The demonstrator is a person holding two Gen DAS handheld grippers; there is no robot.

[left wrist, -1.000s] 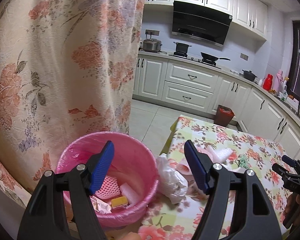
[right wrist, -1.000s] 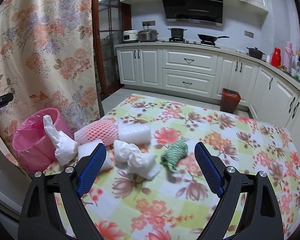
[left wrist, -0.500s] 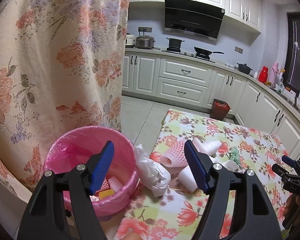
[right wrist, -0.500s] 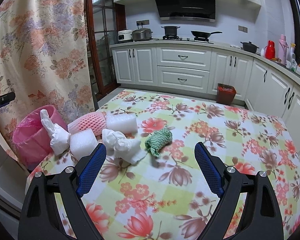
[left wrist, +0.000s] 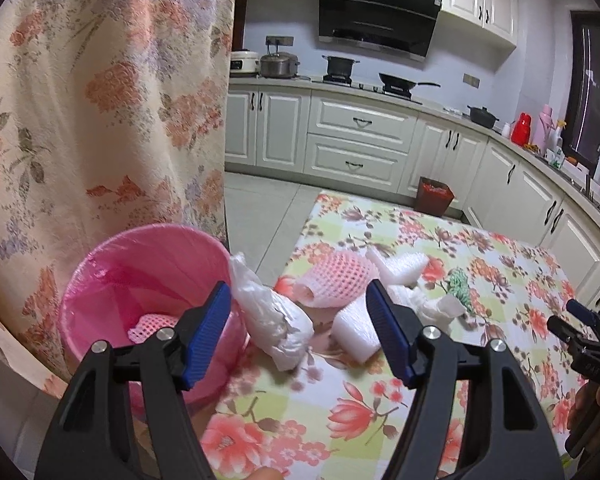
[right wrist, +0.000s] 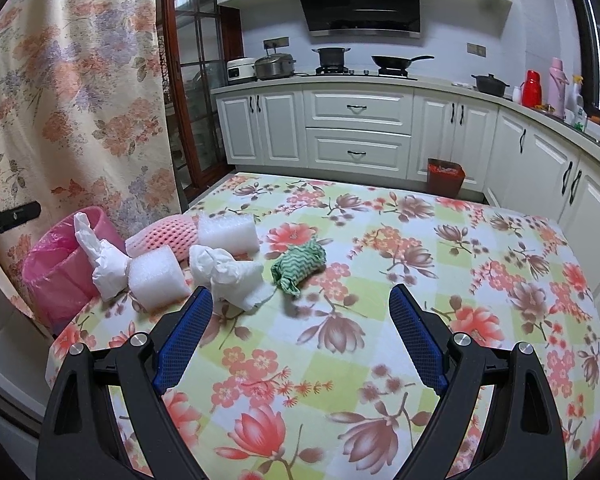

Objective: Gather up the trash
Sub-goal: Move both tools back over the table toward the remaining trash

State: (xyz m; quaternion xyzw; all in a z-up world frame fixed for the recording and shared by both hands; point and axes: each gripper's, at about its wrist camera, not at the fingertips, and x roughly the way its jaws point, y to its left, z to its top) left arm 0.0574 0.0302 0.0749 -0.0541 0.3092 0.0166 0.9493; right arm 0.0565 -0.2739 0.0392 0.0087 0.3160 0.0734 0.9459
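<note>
Partly done: pink plastic-lined bin (left wrist: pixel 148 280) beside table edge already holds pink mesh scrap. Left on floral tablecloth (right wrist: pixel 380 280): white crumpled bag (left wrist: pixel 272 320), pink foam net (right wrist: pixel 164 234), white foam blocks (right wrist: pixel 156 276), tissue wad (right wrist: pixel 228 272), green cloth (right wrist: pixel 300 266). Left gripper (left wrist: pixel 298 332) closing, empty; right gripper (right wrist: pixel 300 332) wide apart, empty.

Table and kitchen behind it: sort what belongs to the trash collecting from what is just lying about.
Belongs to the job:
pink bin
white plastic bag
pink foam net
two white foam wraps
crumpled white paper
green wad

Just there:
floral tablecloth
curtain
pots and pan on the stove
red bin by the cabinets
</note>
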